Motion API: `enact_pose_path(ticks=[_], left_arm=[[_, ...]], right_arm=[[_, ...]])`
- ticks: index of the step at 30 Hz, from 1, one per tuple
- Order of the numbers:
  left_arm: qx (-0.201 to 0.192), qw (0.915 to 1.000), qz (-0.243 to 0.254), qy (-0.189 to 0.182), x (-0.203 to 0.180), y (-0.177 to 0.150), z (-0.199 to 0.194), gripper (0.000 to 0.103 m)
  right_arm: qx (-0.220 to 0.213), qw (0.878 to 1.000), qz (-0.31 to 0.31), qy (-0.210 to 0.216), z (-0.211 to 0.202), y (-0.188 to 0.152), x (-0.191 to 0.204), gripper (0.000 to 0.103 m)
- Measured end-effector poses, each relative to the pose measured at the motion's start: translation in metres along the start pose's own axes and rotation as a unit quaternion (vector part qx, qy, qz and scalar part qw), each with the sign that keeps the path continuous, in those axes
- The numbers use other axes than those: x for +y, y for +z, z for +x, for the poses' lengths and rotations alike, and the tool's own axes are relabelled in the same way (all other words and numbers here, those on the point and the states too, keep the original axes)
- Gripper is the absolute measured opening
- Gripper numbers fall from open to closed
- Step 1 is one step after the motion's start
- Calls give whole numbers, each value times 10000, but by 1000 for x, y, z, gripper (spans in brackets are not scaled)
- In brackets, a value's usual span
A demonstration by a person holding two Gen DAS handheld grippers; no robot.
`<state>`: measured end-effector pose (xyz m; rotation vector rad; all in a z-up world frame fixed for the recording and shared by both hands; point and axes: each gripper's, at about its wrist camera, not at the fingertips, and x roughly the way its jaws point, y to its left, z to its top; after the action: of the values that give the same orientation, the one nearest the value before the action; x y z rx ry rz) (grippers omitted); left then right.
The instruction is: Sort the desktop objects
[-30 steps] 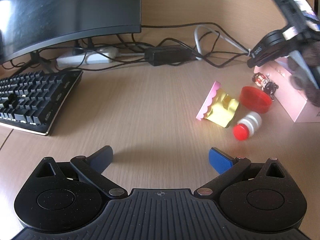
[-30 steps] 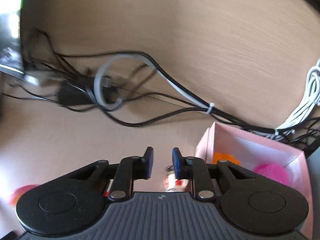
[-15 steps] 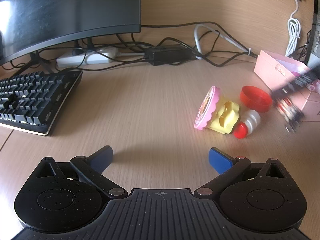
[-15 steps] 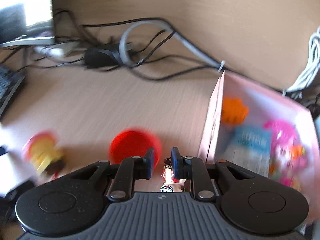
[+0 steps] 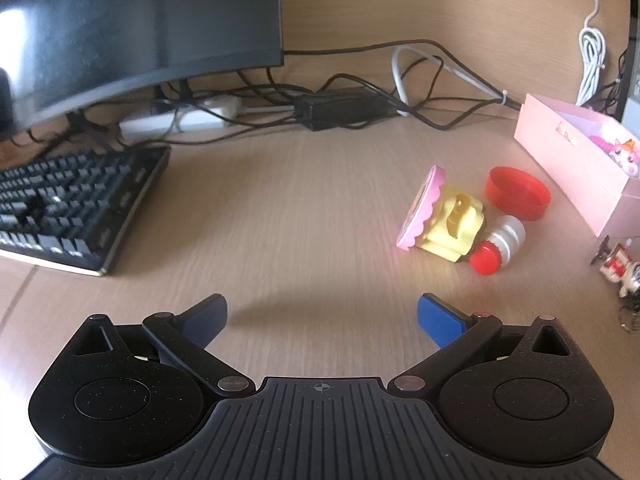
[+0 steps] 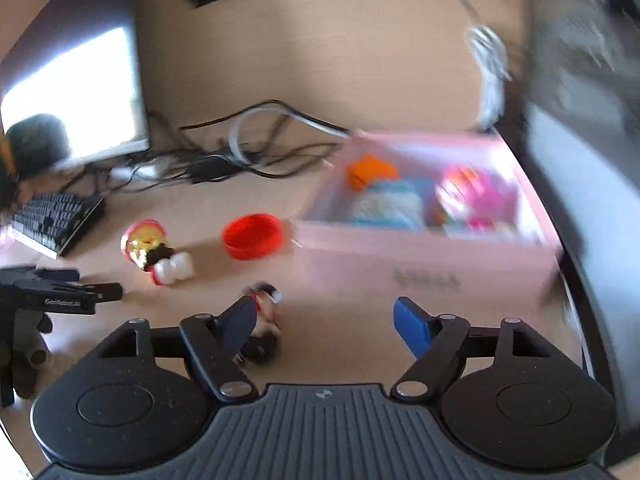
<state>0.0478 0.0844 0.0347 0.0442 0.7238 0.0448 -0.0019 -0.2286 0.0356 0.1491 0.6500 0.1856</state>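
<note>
A pink open box point(image 5: 568, 164) point(image 6: 424, 252) holds several small toys. On the desk near it lie a red cap point(image 5: 518, 198) point(image 6: 252, 236), a pink-and-yellow toy point(image 5: 440, 216) point(image 6: 146, 240), a small white bottle with a red lid point(image 5: 498, 246) point(image 6: 174, 270) and a small red-white figurine point(image 5: 618, 268) point(image 6: 266, 304). My left gripper point(image 5: 322, 316) is open and empty, short of the toys. My right gripper point(image 6: 324, 320) is open; the figurine lies on the desk just by its left finger, in front of the box.
A black keyboard point(image 5: 68, 204) lies at the left, under a dark monitor point(image 5: 132, 24). A power strip and tangled cables point(image 5: 320, 100) run along the back wall. A white cable point(image 5: 592, 48) hangs at the right. The left gripper shows at the right view's left edge point(image 6: 48, 296).
My right gripper was shut on the figurine above the box; it has pulled back, lowered and opened. The figurine now lies on the desk in front of the box. The left gripper stayed put.
</note>
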Motion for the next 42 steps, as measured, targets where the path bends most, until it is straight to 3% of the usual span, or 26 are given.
enact_pose_path(ticks=[2, 6, 9, 12, 24, 30, 37, 39, 42], left_arm=[[-117, 9998, -87, -104, -6, 2, -10, 103], [-251, 9937, -233, -1070, -25, 10, -34, 103], [-385, 9888, 15, -1441, -50, 10, -42, 103], [-140, 9852, 35, -1710, -67, 8, -35, 103], [68, 9907, 422, -1294, -82, 15, -5, 103], [129, 9951, 36, -978, -55, 31, 15, 103], [230, 9897, 487, -1329, -65, 17, 1, 103], [265, 9881, 586, -1397, -71, 11, -2, 103], [197, 9875, 634, -1430, -78, 8, -2, 103]], right_arm=[[-16, 9996, 282, -25, 5, -9, -14, 82], [-42, 9984, 551, -138, 11, -19, -27, 87], [-252, 9981, 512, -220, 7, -20, -26, 102], [-372, 9979, 482, -233, 5, -24, -25, 103], [-146, 9980, 596, -180, 13, -22, -27, 103], [-24, 9985, 507, -199, 18, -21, -26, 103], [390, 9977, -492, -248, 31, -19, 3, 103], [505, 9947, -778, -443, 35, -20, 13, 103], [534, 9939, -804, -534, 36, -20, 16, 103]])
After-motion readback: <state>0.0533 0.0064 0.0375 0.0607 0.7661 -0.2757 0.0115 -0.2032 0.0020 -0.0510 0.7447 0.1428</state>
